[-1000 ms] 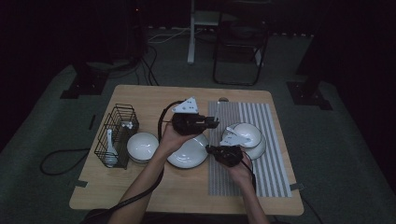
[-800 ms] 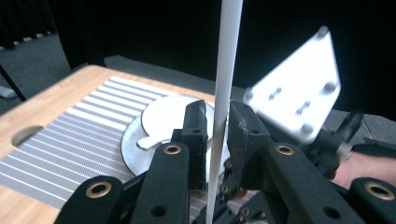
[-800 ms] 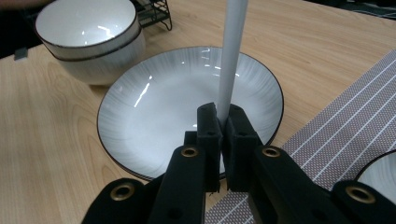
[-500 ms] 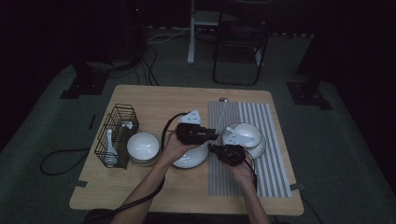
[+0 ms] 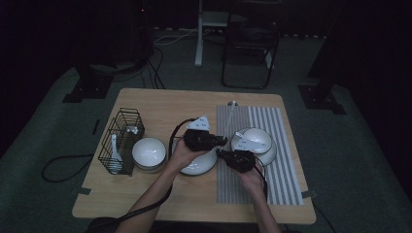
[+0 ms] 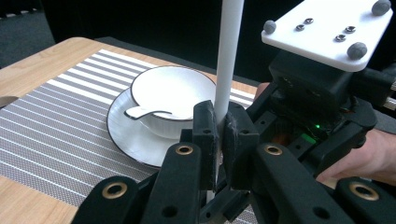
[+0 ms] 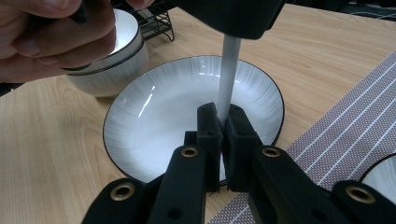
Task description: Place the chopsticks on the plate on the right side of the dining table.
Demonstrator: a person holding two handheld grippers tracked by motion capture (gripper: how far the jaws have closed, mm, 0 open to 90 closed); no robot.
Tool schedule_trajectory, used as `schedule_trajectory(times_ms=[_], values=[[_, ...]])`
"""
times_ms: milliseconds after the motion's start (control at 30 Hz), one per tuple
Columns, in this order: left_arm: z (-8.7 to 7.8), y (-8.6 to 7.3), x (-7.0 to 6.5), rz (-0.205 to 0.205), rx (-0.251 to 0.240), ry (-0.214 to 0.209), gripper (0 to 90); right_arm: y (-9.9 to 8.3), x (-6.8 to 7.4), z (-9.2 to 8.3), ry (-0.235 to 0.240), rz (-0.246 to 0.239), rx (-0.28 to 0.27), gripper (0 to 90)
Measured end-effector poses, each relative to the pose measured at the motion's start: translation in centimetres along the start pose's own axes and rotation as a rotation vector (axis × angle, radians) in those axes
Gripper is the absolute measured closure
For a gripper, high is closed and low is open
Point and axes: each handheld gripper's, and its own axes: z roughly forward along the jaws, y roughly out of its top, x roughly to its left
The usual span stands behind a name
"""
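Note:
A thin white stick [image 6: 229, 56] stands upright over a shallow white plate [image 7: 154, 121] with a dark rim. My left gripper [image 6: 218, 121] is shut on the stick; its jaws have just been closing, with the stick between them. My right gripper [image 7: 223, 116] is shut on the same stick [image 7: 229, 79] lower down, just above the plate. In the high view the left gripper [image 5: 221, 141] and the right gripper [image 5: 219, 153] meet tip to tip at the plate's right edge [image 5: 197, 167], beside the striped mat [image 5: 282, 160].
On the mat a white bowl [image 6: 173, 88] with a spoon [image 6: 144, 112] in it sits on a saucer [image 6: 126, 135]. A second bowl [image 5: 149, 153] stands left of the plate. A black wire basket [image 5: 121, 138] with a spoon stands at the table's left.
My left gripper came down toward the right gripper and closed its jaws on the white stick. The right gripper stayed still, holding the stick.

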Motion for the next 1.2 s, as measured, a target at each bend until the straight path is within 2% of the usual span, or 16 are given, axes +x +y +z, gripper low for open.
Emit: schedule_trajectory(times_ms=[200,467,700,900,933,967,1100,1200], values=[[0.0,0.0,0.0,-0.007,-0.022,0.005,85.9,0.1,0.1,-0.1,-0.001,0.004,-0.009,86.2],[-0.3,0.0,0.3,-0.026,-0.036,0.024,86.1,0.1,0.4,-0.5,0.002,-0.021,-0.006,79.9],[0.4,-0.3,0.2,-0.031,-0.027,0.029,86.1,0.2,1.2,-0.1,0.06,-0.054,-0.01,77.6],[0.4,-0.5,0.5,-0.034,-0.01,0.074,86.1,-0.1,1.1,-0.3,0.045,-0.068,0.014,73.1],[0.4,-0.7,0.9,-0.044,0.004,0.102,86.1,-0.5,1.0,-0.4,0.018,-0.087,0.041,67.9],[0.4,-0.8,1.0,-0.046,0.009,0.111,86.1,-0.7,1.0,-0.4,0.012,-0.092,0.052,66.8],[0.6,-1.0,1.3,-0.045,0.03,0.138,86.0,-1.3,0.9,-0.5,-0.013,-0.122,0.088,62.9],[0.6,-1.2,1.7,-0.055,0.037,0.155,86.0,-1.8,0.8,-0.6,-0.023,-0.126,0.11,60.4]])
